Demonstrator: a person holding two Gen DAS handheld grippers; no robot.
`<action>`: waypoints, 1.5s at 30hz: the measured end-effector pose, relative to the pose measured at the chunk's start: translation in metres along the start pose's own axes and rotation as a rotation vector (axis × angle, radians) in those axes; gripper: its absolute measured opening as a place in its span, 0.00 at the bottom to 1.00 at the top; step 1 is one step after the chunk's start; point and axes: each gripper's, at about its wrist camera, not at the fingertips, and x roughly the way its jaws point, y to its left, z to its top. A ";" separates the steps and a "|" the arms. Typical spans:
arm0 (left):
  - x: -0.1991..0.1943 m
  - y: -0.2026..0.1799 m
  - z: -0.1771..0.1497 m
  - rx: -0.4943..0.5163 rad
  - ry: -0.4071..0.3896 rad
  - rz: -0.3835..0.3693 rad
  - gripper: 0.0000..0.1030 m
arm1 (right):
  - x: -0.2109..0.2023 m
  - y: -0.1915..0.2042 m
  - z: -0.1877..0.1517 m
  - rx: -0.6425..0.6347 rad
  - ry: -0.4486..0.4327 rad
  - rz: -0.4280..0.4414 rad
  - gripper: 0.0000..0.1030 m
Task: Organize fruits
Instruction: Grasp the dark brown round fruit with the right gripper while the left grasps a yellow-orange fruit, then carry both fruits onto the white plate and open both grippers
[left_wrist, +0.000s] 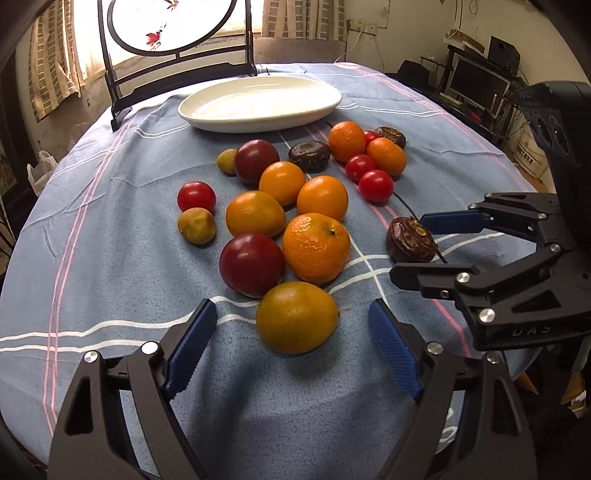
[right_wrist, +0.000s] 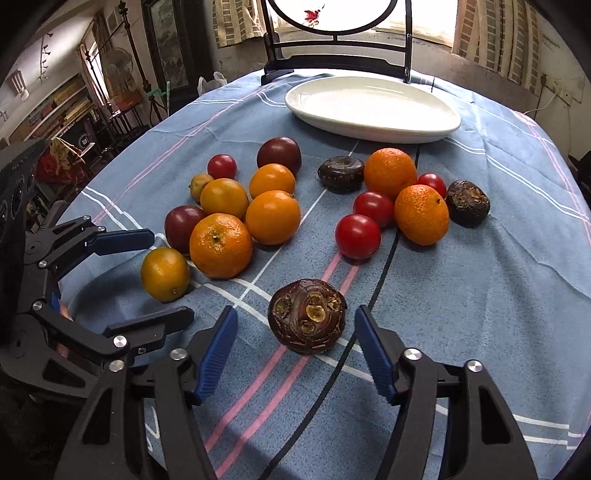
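Several fruits lie loose on a blue cloth: oranges, red tomatoes, dark plums and brown water chestnuts. My left gripper (left_wrist: 293, 325) is open around the nearest yellow-orange fruit (left_wrist: 297, 317), which also shows in the right wrist view (right_wrist: 165, 274). My right gripper (right_wrist: 295, 332) is open around a brown water chestnut (right_wrist: 306, 321), which also shows in the left wrist view (left_wrist: 411, 240). A big mandarin (left_wrist: 316, 247) lies just beyond. An empty white oval plate (left_wrist: 258, 101) sits at the far side and shows in the right wrist view too (right_wrist: 373, 109).
A black wooden stand with a round painted screen (left_wrist: 177, 40) stands behind the plate. The table (left_wrist: 92, 258) is round and its edge curves close on both sides. Shelves and a monitor (left_wrist: 476, 85) fill the room beyond.
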 end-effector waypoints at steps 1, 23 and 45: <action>0.002 0.000 0.001 -0.003 0.003 -0.001 0.80 | 0.003 -0.001 0.001 0.002 0.008 0.002 0.49; -0.026 0.002 0.006 0.011 -0.052 -0.013 0.40 | -0.022 0.001 0.002 -0.044 -0.044 0.007 0.40; 0.028 0.038 0.197 -0.013 -0.119 0.236 0.41 | -0.042 -0.066 0.156 -0.037 -0.226 -0.138 0.41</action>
